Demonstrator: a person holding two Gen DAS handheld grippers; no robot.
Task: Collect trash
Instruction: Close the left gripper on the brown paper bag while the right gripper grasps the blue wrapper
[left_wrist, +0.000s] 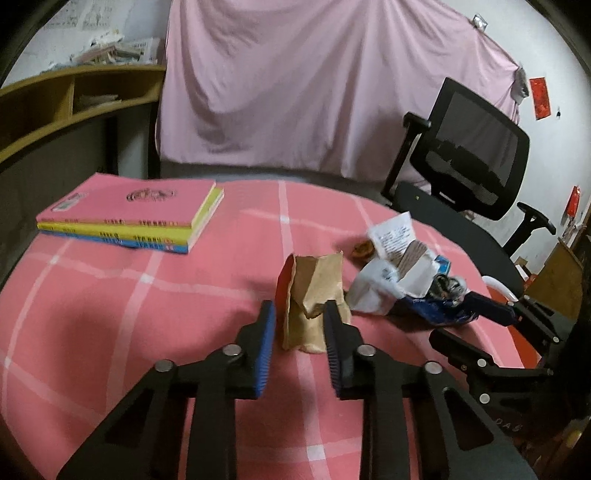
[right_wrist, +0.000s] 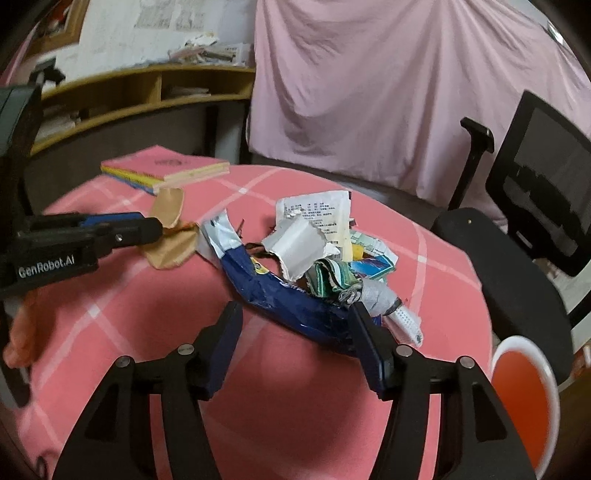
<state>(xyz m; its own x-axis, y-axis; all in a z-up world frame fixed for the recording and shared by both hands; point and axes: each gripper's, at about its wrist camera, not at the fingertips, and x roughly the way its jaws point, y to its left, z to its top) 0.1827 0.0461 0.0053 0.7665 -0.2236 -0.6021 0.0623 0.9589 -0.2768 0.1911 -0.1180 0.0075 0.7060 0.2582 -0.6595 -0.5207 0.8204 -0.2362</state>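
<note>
Hand-held gripper on my left (left_wrist: 300, 314) has its jaws narrowed around the brown paper bag (left_wrist: 314, 291) on the pink checked tabletop (left_wrist: 110, 314), while my right (right_wrist: 295, 321) gapes at the blue wrapper (right_wrist: 280, 295), so next I judge both must clamp and lift.

Both wrist cameras look down and forward, low over the pink checked worktop (left_wrist: 110, 295), toward the far edge. Each sits close behind its own gripper; both share the trash pile (right_wrist: 314, 258), books (left_wrist: 129, 214) and office chair (left_wrist: 472, 166).
</note>
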